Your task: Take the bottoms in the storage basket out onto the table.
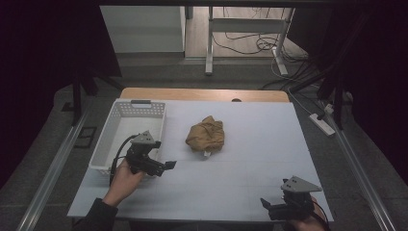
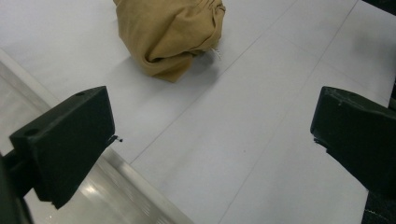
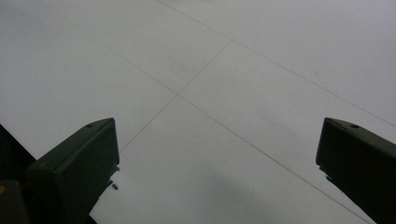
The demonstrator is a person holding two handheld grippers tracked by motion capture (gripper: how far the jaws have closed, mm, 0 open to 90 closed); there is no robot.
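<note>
From the high view we see the crumpled tan cloth bundle (image 1: 206, 134) mid-surface, beside the white slotted plastic basket (image 1: 109, 142) at the left edge; the left gripper view shows our left gripper (image 2: 212, 135) fingers wide, aimed at it and needing to advance; the right gripper view shows our right gripper (image 3: 217, 163) fingers wide over bare surface.

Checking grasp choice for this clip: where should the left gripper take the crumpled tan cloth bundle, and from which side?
Probably the raised fold at the near-left edge of the crumpled tan cloth bundle, approached from the left, where the open left gripper already faces it. The bundle lies bunched on the white table, so its folds stand clear for the fingers.
</note>
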